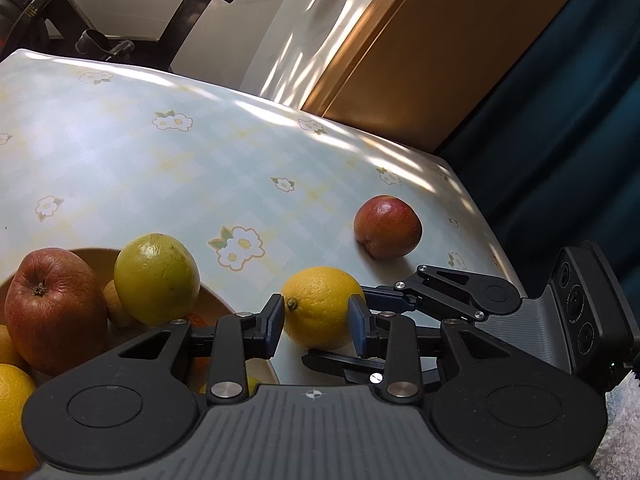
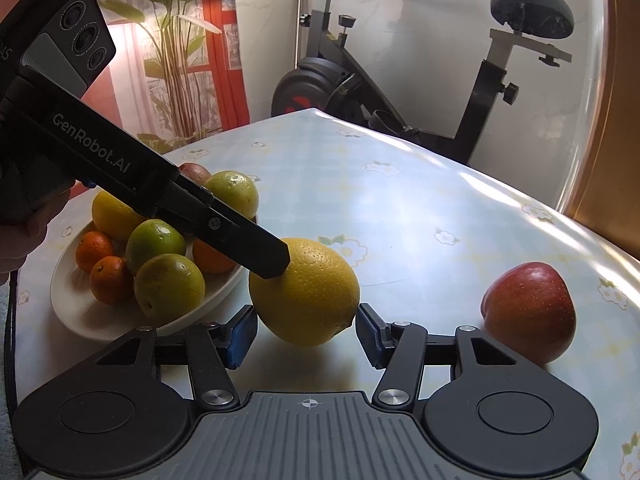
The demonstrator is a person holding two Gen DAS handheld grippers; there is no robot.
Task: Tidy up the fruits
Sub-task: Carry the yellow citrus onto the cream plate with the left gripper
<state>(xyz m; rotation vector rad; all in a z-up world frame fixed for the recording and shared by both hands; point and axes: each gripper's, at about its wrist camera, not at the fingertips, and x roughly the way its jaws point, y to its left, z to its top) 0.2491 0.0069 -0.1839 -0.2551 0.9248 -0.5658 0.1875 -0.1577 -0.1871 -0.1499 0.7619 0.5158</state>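
Left wrist view: the left hand-held gripper [image 1: 318,322] clamps its blue pads on a lemon [image 1: 320,307] on the flowered tabletop [image 1: 160,168], beside a bowl [image 1: 224,304] of fruit, an apple [image 1: 387,227] lying beyond. Right wrist view: the right hand-held gripper [image 2: 306,334] stands parted around the lemon [image 2: 306,292], pads apart from it, angled down; an exercise bike [image 2: 400,72] stands behind.

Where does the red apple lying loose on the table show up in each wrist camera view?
Left wrist view: the red apple lies right of centre, beyond the yellow orange.
Right wrist view: the red apple sits at lower right, to the right of the orange.
Shared landmark: the yellow orange, between the apple and the fruit bowl.
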